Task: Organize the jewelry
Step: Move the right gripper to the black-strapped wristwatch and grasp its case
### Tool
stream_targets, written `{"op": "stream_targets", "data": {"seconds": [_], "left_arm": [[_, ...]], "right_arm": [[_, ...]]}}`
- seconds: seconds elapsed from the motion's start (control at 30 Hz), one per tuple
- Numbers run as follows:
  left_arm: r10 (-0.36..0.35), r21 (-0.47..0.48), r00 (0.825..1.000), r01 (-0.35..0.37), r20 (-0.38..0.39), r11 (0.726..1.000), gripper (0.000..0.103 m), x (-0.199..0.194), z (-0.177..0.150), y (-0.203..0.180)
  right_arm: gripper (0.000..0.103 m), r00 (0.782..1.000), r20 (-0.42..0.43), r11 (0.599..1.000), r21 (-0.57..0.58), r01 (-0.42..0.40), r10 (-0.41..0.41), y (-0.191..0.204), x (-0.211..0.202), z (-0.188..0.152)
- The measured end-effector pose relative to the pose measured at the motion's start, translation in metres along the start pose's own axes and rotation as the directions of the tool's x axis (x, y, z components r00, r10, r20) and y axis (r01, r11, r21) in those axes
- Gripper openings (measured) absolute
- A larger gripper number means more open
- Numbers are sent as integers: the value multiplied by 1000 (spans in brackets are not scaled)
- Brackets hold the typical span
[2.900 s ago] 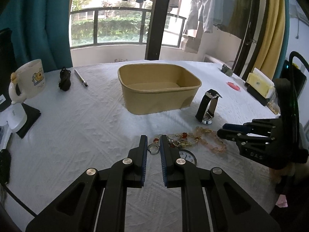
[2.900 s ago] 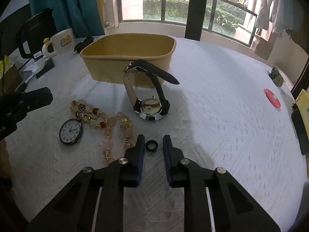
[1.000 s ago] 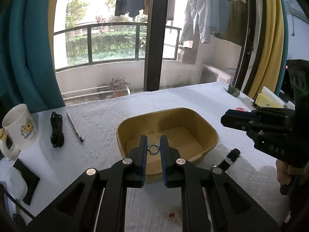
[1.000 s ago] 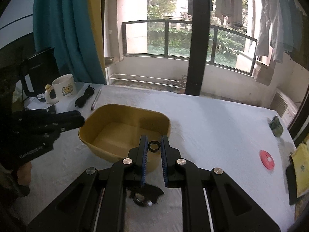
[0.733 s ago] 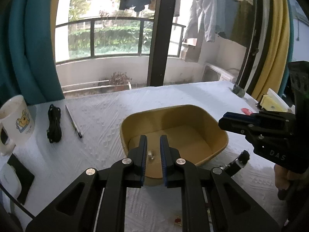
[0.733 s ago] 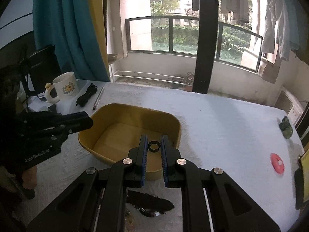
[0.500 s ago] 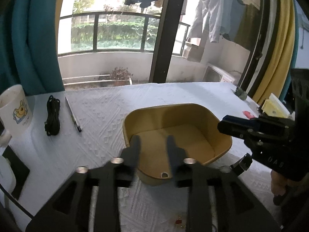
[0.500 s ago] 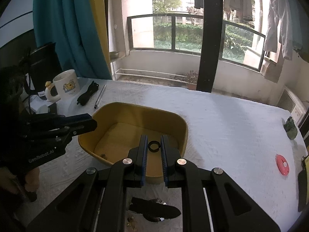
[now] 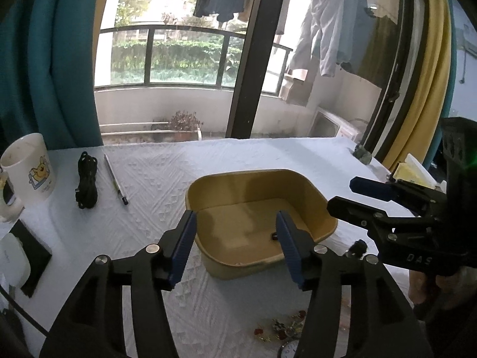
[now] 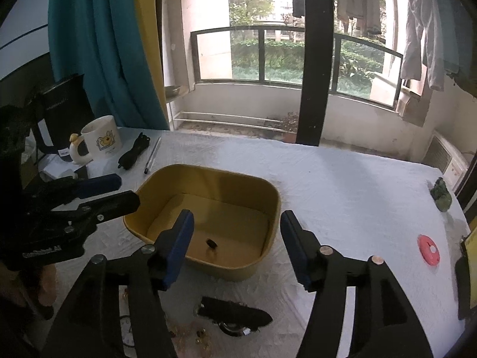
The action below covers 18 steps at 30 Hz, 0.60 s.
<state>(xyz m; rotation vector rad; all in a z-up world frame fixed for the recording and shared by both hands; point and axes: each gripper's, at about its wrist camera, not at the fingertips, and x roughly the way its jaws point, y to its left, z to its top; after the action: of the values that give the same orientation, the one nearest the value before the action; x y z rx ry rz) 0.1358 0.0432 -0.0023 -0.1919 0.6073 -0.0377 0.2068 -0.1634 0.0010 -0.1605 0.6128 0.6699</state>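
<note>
Tan and nearly bare, the container sits mid-bench on the white cloth, holding a small dark ring on its floor; the same ring shows near the right pad in the left view. Both the left tongs and the right tongs hang over the near rim with jaws spread wide and nothing between them. So little looks sorted: one ring clearly in the container, and I cannot make out any second piece there. Left on the bench nearer than the container are the black-strapped wristwatch, the beaded chain and the small clock face, so most of the organizing appears still ahead.
</note>
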Motion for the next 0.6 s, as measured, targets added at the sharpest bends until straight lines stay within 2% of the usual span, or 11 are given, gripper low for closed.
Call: {"op": "stream_targets", "data": {"seconds": [0.17,0.33,0.47,0.6], "left_arm": [[1,7,1000,-1,22,1000,64,-11,-3,-3],[5,17,1000,-6,30,1000,76,-21,-8,-7],[4,23,1000,-5,26,1000,80,-28,-14,-11],[3,27,1000,-3,11,1000,81,-33,-22,-14]], "right_arm": [[61,999,0,999,13,37,-37,1,-9,-5],[61,997,1,997,30,76,-76,-1,-20,-14],[61,999,2,997,69,40,-40,-7,-30,-22],[61,999,-14,995,81,53,-52,-12,-37,-30]]}}
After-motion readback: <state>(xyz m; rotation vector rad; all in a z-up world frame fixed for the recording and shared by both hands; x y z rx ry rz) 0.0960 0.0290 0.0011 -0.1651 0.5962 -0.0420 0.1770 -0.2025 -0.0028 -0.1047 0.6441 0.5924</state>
